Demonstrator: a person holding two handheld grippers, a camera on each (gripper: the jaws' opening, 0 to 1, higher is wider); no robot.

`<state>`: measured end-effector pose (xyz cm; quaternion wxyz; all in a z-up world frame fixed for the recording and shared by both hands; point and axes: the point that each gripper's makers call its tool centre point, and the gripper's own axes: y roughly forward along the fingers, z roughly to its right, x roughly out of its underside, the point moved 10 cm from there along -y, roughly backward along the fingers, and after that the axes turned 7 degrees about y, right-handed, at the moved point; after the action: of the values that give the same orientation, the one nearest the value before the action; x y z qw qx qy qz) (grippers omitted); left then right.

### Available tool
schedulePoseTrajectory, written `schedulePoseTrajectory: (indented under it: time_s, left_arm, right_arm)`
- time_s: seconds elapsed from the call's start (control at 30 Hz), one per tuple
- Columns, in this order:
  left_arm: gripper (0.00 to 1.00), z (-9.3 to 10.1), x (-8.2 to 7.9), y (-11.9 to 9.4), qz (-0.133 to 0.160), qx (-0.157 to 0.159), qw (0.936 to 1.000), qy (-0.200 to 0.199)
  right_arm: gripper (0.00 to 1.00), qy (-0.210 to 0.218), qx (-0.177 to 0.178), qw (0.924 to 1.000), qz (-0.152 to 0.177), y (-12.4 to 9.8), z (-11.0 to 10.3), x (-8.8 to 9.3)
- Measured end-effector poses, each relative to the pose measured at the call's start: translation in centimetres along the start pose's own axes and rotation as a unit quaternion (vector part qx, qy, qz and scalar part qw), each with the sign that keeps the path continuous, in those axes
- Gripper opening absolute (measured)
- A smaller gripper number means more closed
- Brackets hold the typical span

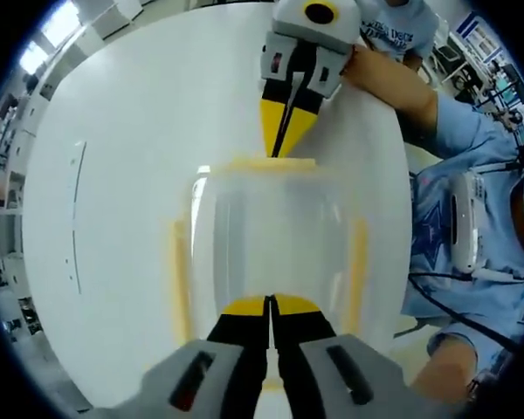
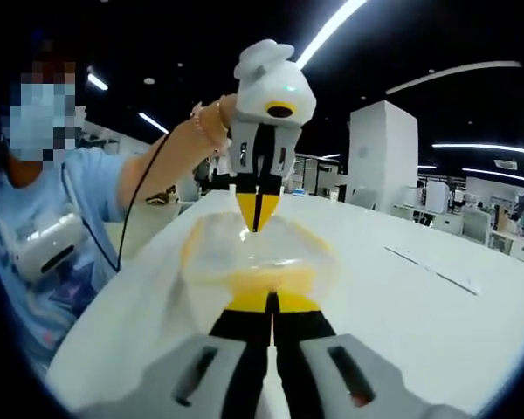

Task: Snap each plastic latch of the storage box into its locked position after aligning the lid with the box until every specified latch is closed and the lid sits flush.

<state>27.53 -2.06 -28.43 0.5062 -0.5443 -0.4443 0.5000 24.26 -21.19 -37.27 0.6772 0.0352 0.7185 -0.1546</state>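
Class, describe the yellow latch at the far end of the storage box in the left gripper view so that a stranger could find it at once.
Start at the white table, then the clear storage box in its middle. Yellow latches run down its two long sides, but the far-end latch is the short yellow bar across the top edge. The other gripper's closed yellow tips point down right at it.

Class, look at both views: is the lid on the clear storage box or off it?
On. The lid covers the storage box, its yellow latches along the edges. Both tongs, left and right, press it shut-jawed. Whether latches are locked: cannot tell.

Clear glossy plastic storage box (image 1: 275, 236)
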Motion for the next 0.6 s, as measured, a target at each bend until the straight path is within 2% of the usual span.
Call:
schedulePoseTrajectory:
  time_s: [0.17, 0.5, 0.6]
  left_arm:
    - [0.01, -0.08, 0.04, -0.04, -0.002, 0.004, 1.0, -0.003]
    - [0.01, -0.38, 0.54, -0.12, 0.018, 0.016, 0.9995, -0.018]
    - [0.01, -0.27, 0.5, -0.09, 0.018, 0.011, 0.9997, -0.016]
  right_arm:
    - [0.0, 0.008, -0.003, 1.0, 0.004, 0.09, -0.01, 0.03]
    - [0.0, 0.02, -0.012, 0.9996, 0.016, 0.17, 0.15, 0.26]
    - [0.0, 0.024, -0.016, 0.9994, 0.021, 0.15, 0.32, 0.39]
